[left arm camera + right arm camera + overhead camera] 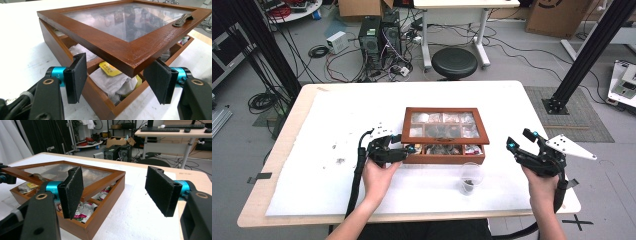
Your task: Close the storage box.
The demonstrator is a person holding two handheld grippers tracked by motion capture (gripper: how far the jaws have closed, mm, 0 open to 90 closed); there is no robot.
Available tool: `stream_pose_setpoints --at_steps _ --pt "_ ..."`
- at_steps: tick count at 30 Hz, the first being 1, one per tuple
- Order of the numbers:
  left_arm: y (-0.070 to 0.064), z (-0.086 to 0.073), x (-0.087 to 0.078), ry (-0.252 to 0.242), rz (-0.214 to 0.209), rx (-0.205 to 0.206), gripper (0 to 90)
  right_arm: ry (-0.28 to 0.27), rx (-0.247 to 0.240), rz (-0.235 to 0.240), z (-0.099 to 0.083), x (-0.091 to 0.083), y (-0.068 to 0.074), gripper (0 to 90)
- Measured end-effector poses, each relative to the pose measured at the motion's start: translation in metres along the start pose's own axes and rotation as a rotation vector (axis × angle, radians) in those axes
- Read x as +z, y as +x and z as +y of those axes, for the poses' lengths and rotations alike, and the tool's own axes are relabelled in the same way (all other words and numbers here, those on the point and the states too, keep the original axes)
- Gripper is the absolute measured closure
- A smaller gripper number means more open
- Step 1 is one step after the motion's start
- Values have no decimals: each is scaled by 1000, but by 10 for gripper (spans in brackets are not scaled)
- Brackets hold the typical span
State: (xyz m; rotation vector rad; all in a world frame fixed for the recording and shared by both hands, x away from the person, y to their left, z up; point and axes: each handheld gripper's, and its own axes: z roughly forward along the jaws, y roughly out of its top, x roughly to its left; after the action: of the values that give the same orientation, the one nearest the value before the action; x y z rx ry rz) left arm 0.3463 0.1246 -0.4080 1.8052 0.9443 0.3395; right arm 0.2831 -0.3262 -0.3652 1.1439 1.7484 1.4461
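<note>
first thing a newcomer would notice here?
The wooden box at mid-table, its glass lid propped partly open, with the left gripper at the lid's front corner, jaws open either side of it. Wrapped packets show through the gap. Next, a clear cup in front of the box, and the right gripper held open off to the right, touching nothing.

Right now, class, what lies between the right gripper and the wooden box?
In the high view, only bare white table cover lies between the right gripper and the box. The glass cup stands nearer the person, off that line.
</note>
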Motion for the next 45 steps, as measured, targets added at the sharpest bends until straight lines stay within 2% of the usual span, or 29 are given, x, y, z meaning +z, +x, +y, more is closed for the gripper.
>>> stream_pose_setpoints --at_steps 14,17,21,30,33,40,45 --pt "-2 -16 3 63 23 28 360 15 3 -4 -4 3 -1 314" --pt "-2 -17 2 62 20 32 365 16 8 -5 -4 3 -1 314" --pt "-3 -19 2 94 26 47 365 20 8 -6 -5 2 -2 314" --pt "-2 -25 4 120 13 48 365 27 14 -14 -7 0 -2 314" --pt "-2 -26 4 115 10 40 365 29 8 -9 -8 2 -1 314" --pt "-2 -28 0 132 3 59 365 39 8 -6 -9 2 -2 314" --pt "2 -27 -9 110 0 54 364 42 10 -10 -9 2 -3 314"
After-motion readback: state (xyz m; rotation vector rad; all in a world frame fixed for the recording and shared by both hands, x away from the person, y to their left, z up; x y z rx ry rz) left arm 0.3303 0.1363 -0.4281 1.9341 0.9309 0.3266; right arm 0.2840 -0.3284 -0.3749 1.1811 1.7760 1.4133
